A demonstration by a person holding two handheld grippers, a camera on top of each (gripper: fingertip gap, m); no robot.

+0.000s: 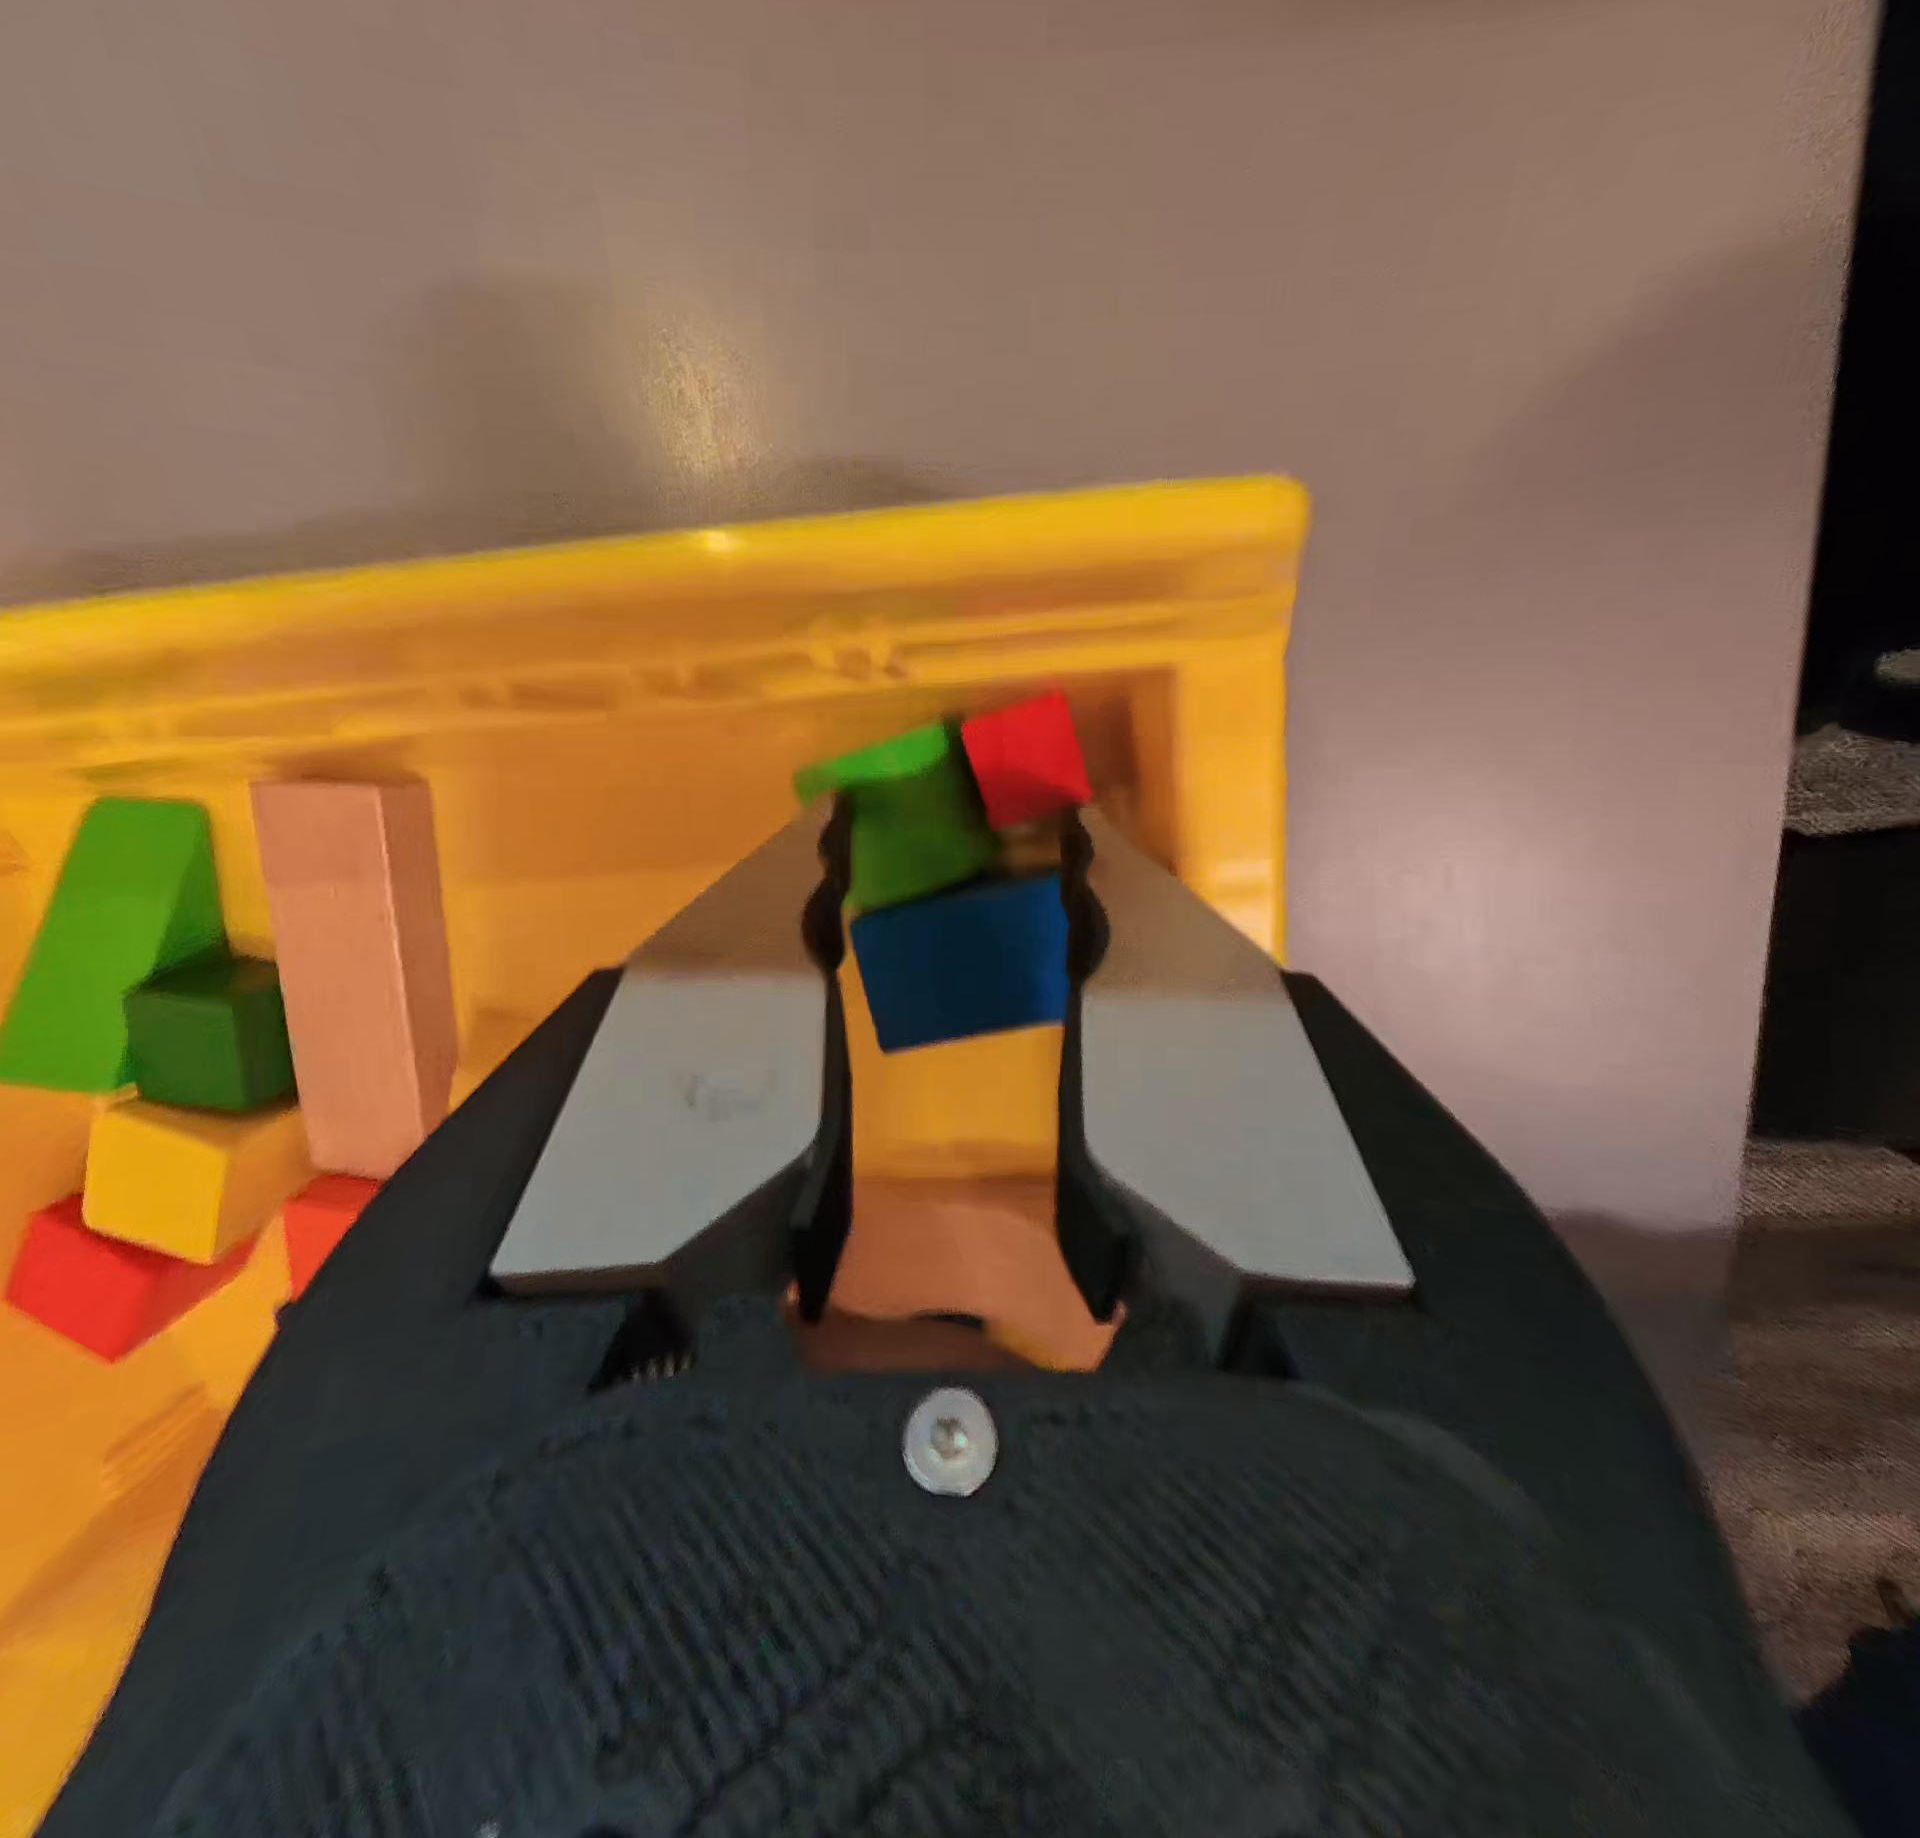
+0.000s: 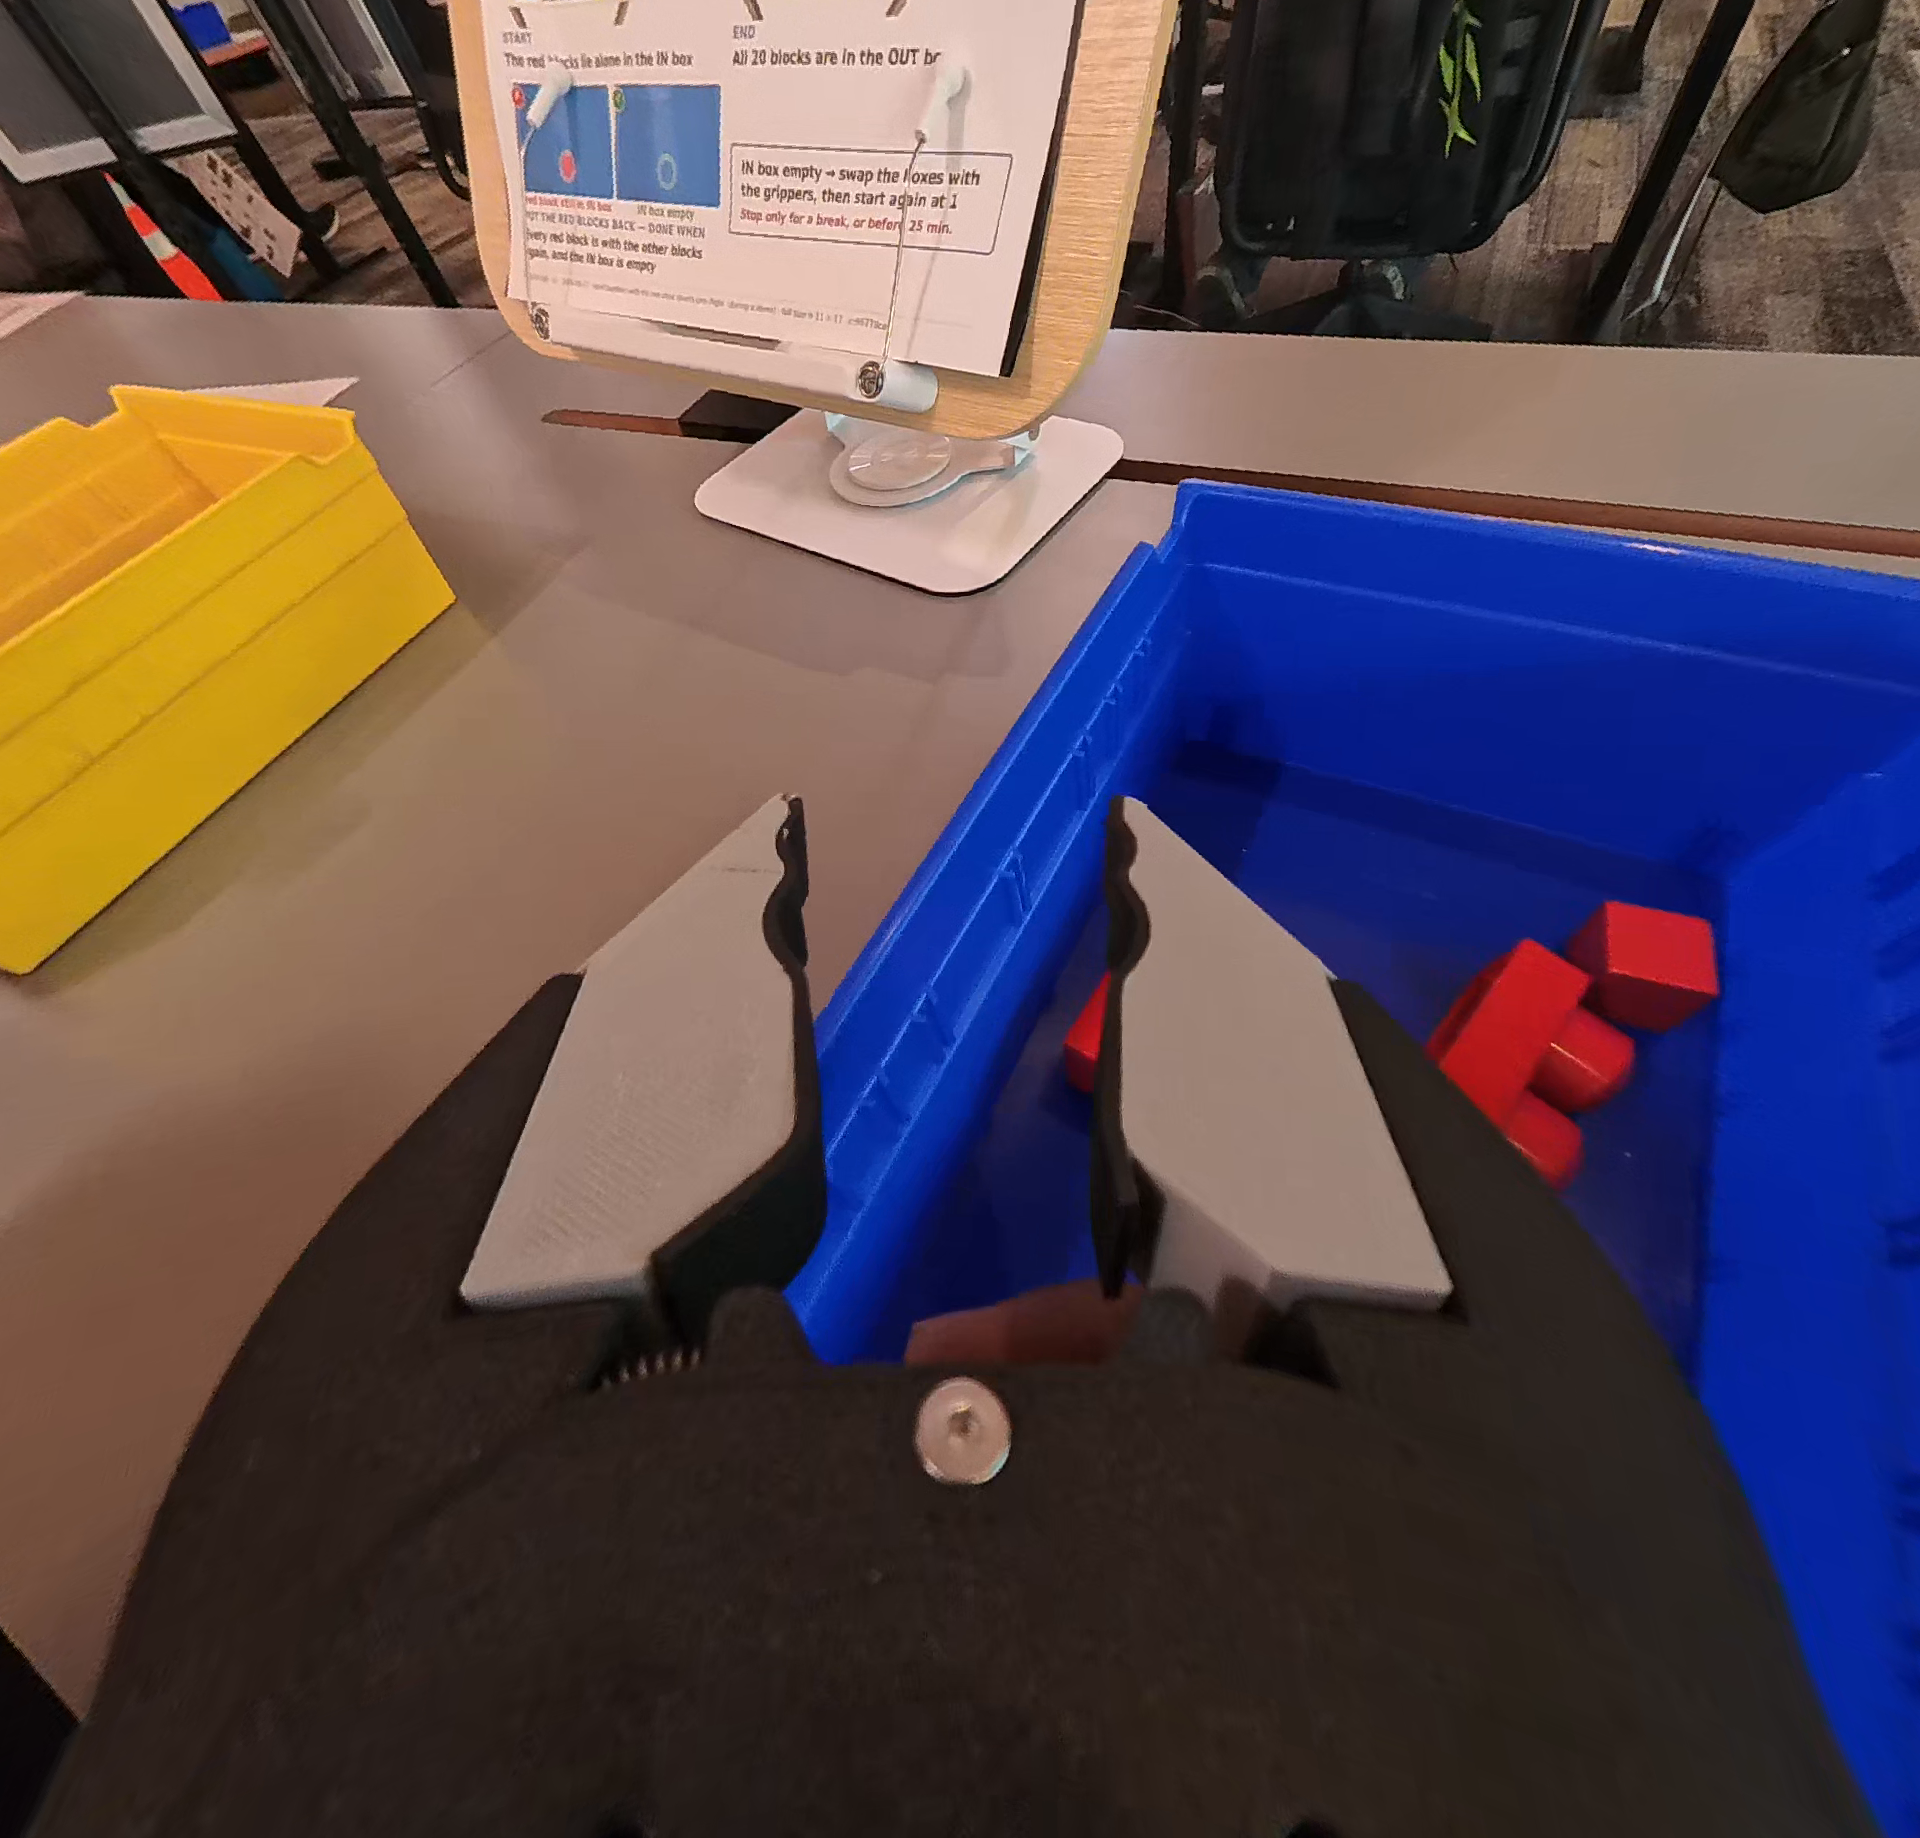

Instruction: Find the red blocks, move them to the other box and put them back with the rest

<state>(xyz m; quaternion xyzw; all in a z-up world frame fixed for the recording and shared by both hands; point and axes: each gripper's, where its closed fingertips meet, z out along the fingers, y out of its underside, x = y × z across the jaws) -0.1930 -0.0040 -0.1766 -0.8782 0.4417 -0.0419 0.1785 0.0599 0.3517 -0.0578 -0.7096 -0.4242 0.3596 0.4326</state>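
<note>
In the left wrist view my left gripper [image 1: 954, 822] is open over the right end of the yellow box [image 1: 623, 593]. A red cube [image 1: 1023, 760] sits tilted in the box's far right corner, just past the fingertips, beside a green block [image 1: 909, 832]. A blue block [image 1: 961, 957] lies below, between the fingers. More red blocks [image 1: 83, 1279] lie at the lower left. In the right wrist view my right gripper [image 2: 956, 812] is open and empty, straddling the left wall of the blue box [image 2: 1039, 853]. Several red blocks [image 2: 1507, 1019] lie inside, including a cube [image 2: 1647, 962].
The yellow box also holds green [image 1: 104, 947], yellow [image 1: 177, 1186] and natural wood blocks [image 1: 353, 957]. It also shows in the right wrist view [image 2: 208, 625] at far left on the grey table [image 2: 623, 749]. A stand with an instruction sheet [image 2: 790, 178] rises behind. Chairs and bags lie beyond the table.
</note>
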